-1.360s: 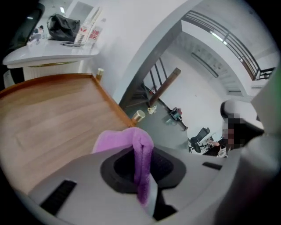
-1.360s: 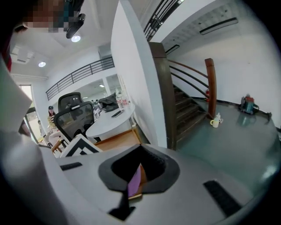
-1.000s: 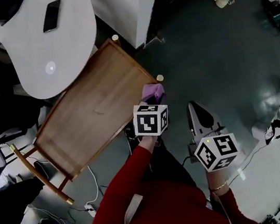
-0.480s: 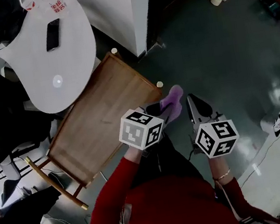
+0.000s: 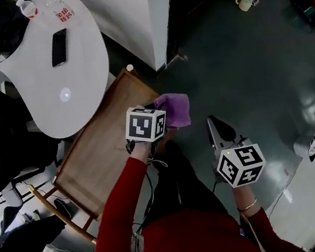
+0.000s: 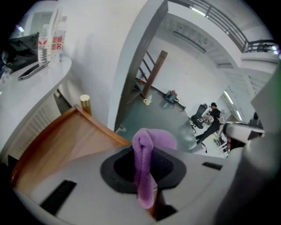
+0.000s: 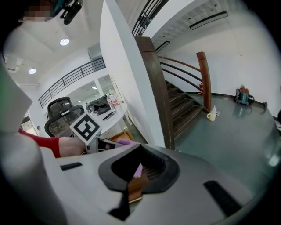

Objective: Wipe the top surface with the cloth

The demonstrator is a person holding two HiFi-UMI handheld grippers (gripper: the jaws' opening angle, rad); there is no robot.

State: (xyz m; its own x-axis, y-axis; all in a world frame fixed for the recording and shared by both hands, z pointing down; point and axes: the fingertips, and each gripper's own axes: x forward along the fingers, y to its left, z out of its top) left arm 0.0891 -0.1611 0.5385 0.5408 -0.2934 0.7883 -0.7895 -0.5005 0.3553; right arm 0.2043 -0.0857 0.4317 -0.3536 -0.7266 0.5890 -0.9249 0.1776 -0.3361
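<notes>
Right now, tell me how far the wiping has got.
Done: the purple cloth is picked up and clamped in the left gripper. In hand: the cloth is at the right-hand corner of the wooden top in the head view; whether it touches the wood cannot be judged. The right gripper holds nothing. Left: the wood shows no wipe marks, so treat the whole top as yet to wipe.

The right gripper (image 7: 131,180) filled the lower frame, jaws together, nothing between them. Left of centre, the left gripper (image 7: 88,127) held a purple cloth (image 7: 127,142). At right, a mug (image 7: 212,115) stood on the floor.
</notes>
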